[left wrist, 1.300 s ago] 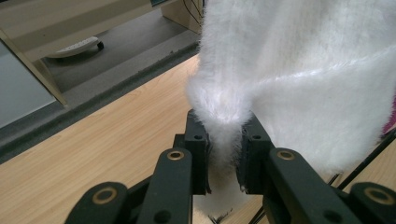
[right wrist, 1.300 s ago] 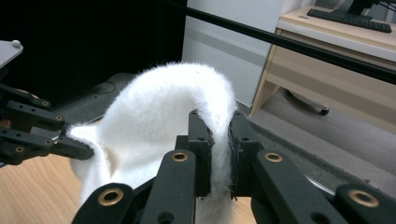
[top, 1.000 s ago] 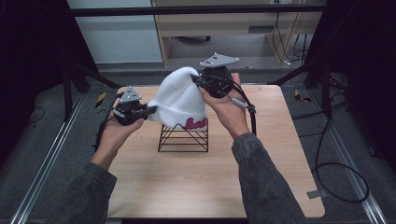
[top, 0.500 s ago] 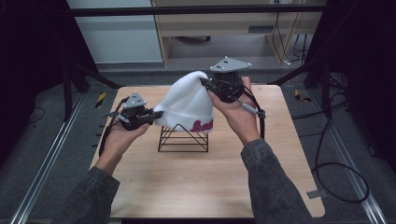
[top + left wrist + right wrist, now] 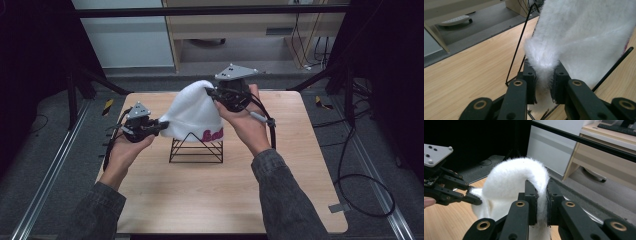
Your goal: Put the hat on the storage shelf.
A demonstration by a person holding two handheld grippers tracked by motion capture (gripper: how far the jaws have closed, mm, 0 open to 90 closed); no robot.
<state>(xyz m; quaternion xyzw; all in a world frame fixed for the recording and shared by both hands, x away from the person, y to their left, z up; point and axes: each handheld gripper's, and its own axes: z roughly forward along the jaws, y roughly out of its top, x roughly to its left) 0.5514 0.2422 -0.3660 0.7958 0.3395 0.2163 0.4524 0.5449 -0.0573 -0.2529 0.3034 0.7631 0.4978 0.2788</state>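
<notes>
A white fluffy hat (image 5: 192, 112) with pink lettering hangs over a black wire stand (image 5: 196, 148) in the middle of the wooden table (image 5: 200, 195). My left gripper (image 5: 159, 125) is shut on the hat's lower left edge; the fur (image 5: 544, 67) is pinched between its jaws. My right gripper (image 5: 209, 92) is shut on the hat's upper right edge, and the white fabric (image 5: 541, 195) folds over between its jaws. In the right gripper view the left gripper (image 5: 475, 199) shows at the left, holding the hat's other side. The hat is stretched between both grippers above the stand.
A wooden shelf unit (image 5: 240, 30) stands behind the table, beyond a black frame bar (image 5: 200, 10). Cables (image 5: 360, 190) trail over the floor at the right. Metal rails (image 5: 45, 185) run along the table's left side.
Both grippers have shifted a little to the right with the hat, and the right one has risen, lifting the hat's edge higher above the wire stand.
</notes>
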